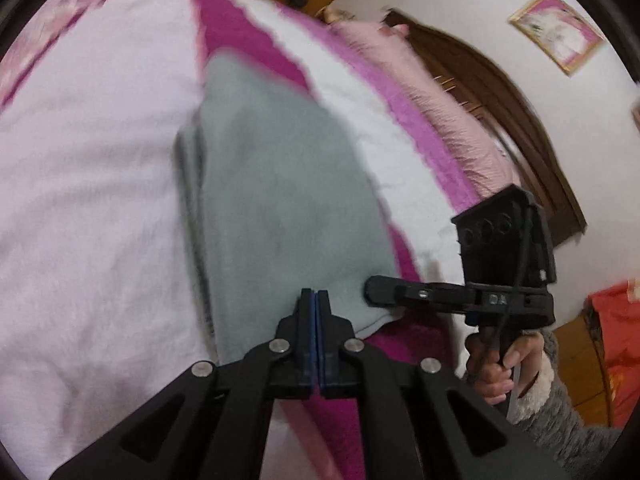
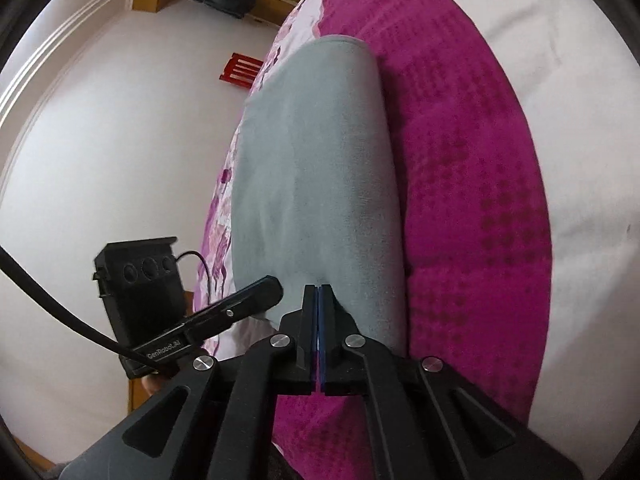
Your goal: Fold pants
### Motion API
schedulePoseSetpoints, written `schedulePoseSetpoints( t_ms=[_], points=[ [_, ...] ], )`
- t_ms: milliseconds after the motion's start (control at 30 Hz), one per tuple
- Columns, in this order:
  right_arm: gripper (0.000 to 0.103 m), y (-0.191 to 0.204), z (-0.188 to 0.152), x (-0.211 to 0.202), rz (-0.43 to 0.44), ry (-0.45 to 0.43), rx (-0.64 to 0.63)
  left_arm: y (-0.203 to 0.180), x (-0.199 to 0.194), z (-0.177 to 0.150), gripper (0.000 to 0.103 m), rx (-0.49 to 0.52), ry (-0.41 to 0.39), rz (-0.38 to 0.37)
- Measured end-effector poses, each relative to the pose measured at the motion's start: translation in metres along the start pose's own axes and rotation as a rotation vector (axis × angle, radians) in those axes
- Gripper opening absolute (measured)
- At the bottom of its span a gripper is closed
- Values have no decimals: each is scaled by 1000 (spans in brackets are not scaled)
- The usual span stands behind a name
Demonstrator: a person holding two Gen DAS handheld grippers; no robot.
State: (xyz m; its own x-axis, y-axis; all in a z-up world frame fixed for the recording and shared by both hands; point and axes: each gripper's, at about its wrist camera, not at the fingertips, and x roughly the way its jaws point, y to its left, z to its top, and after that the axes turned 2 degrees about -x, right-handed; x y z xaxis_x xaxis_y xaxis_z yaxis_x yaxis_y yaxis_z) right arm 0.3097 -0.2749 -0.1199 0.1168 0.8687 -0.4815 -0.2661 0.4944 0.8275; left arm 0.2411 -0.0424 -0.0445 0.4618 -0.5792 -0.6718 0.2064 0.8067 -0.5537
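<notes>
Grey pants [image 1: 276, 184] lie folded lengthwise on a pink and magenta bed cover [image 1: 92, 168]. My left gripper [image 1: 314, 296] is shut on the near edge of the pants. My right gripper [image 1: 370, 286] shows from the side in the left wrist view, its fingers pinching the same edge a little to the right. In the right wrist view the pants [image 2: 316, 168] stretch away from my shut right gripper [image 2: 318, 290], which holds their near edge. My left gripper [image 2: 272, 282] shows there at the left, its tip on the pants' edge.
A pink quilt [image 1: 436, 96] lies along a dark wooden headboard [image 1: 512, 120] at the far side of the bed. A framed picture [image 1: 558, 32] hangs on the white wall. A red object [image 2: 240, 70] stands on the floor beside the bed.
</notes>
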Motion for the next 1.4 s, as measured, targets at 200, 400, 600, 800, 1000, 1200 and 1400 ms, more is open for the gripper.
schedulePoseSetpoints(
  t_ms=[200,400,600,800,1000,1200,1400],
  points=[
    [1,26,54,-12,65,19,-65,-6,-3,52,0,2,-41,-62],
    [1,6,60,36,272,24,-30,42,36,56,1,-76,20,-19],
    [0,-14,50,48,294,34,-56,52,33,60,2,-107,10,-78],
    [1,-8,77,38,232,-1,-78,51,28,81,1,-143,-66,-94],
    [0,-32,80,48,188,-1,-6,81,45,75,2,-228,-62,-106],
    [0,-29,96,39,263,-65,8,77,37,95,1,-237,-96,-127],
    [0,-42,94,46,171,-63,29,77,50,94,2,-205,-77,-7]
  ],
)
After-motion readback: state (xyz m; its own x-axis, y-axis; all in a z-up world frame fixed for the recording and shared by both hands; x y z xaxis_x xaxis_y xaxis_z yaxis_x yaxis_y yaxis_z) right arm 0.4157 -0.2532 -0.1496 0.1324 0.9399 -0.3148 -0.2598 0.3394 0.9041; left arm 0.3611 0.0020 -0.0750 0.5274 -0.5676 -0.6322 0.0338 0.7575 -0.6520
